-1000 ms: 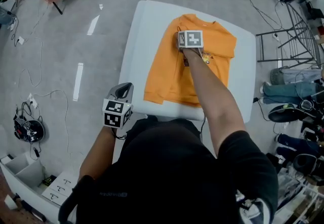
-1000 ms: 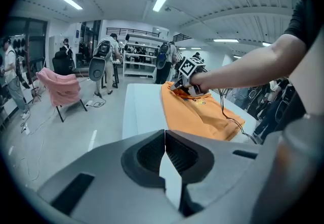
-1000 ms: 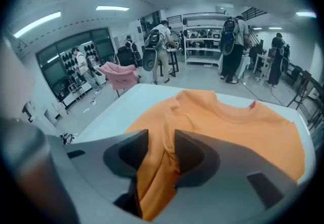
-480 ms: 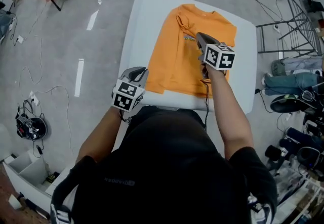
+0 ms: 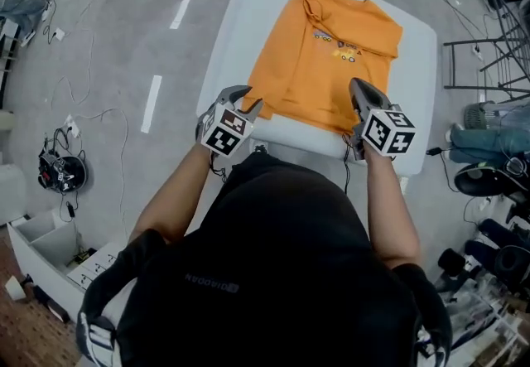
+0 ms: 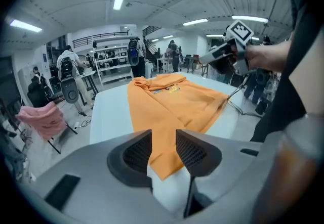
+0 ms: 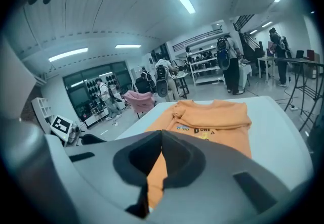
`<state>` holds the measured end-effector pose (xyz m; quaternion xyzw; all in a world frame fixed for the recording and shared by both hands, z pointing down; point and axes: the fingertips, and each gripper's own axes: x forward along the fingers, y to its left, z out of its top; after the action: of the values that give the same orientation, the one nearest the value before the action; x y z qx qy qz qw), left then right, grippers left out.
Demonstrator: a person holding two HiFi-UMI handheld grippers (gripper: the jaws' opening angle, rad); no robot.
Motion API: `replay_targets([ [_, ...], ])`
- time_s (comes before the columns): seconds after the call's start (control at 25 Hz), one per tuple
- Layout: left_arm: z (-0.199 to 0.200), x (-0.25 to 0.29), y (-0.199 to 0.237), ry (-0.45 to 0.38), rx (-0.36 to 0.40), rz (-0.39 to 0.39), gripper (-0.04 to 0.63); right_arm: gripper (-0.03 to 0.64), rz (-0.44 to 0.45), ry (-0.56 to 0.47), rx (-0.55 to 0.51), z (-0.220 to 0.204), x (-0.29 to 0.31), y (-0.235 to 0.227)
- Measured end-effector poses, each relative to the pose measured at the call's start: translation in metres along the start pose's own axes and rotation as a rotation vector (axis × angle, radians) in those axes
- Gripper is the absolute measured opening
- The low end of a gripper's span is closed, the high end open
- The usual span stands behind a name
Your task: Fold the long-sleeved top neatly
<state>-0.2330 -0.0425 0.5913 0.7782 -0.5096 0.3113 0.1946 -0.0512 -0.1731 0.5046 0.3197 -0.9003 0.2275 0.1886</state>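
Across the white worktop [image 5: 236, 34], an orange long-sleeved top [image 5: 327, 55] lies flat, with both hand-held grippers at its near hem.

The top lies print side up, its collar toward the far edge and its hem close to the near edge. It sits nearer the right edge than the left, leaving a bare strip along its left side. The left gripper [image 5: 246, 102] is by the hem's near-left corner. Its jaws have just been opening and now stand apart; that corner of the fabric shows in the gap just beyond them, but the pads do not press on it. The right gripper [image 5: 363, 94] is over the near-right part of the hem, pointing toward the far edge. Its jaws are together with nothing between them, and the top lies beyond and below them. Whether either gripper touches the cloth cannot be told.
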Motion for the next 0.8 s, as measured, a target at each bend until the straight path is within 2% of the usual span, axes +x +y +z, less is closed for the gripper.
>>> replay_targets([
  [0.16,-0.036,0.009,-0.027,0.1,0.125,0.032,0.161,0.006,0.0,0.019,-0.028,-0.031,-0.035,0.0],
  [0.32,-0.05,0.021,-0.051,0.143,0.226,0.07,0.176,0.006,0.0,0.036,-0.011,-0.061,-0.062,-0.003],
  [0.6,-0.051,0.039,-0.055,0.158,0.182,0.127,0.189,0.006,-0.019,0.045,0.0,-0.091,-0.089,-0.002],
  [0.8,-0.053,0.047,-0.043,0.214,0.314,0.273,0.189,0.006,-0.036,0.046,-0.019,-0.098,-0.097,-0.002],
])
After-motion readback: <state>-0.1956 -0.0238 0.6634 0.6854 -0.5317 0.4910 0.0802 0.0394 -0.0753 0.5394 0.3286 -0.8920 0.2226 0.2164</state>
